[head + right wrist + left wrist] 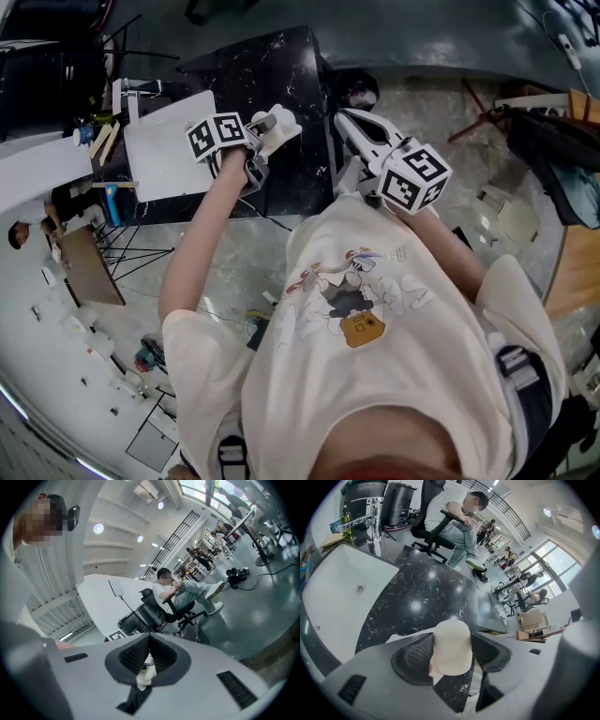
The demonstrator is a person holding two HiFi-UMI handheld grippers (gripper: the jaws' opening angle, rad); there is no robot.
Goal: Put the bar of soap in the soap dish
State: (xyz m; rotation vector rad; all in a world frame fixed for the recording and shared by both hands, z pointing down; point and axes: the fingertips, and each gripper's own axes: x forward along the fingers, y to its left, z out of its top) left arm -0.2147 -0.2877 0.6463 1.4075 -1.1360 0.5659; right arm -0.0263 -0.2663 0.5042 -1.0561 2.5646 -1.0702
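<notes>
A cream bar of soap (450, 648) sits clamped between the ribbed black pads of my left gripper (451, 654). In the head view the left gripper (265, 128) holds the soap (284, 128) above the black marble counter (281, 66), just right of the white sink (169, 150). My right gripper (345, 119) hovers beside it on the right, its jaws shut together with nothing held. In the right gripper view the closed pads (140, 654) meet, and a cream patch shows below them. No soap dish shows in any view.
A chrome faucet (365, 523) stands at the sink's (337, 583) far end. The marble counter (426, 592) spreads ahead of the soap. A person sits in an office chair (436, 524) beyond the counter. Chairs and clutter dot the grey floor (441, 103).
</notes>
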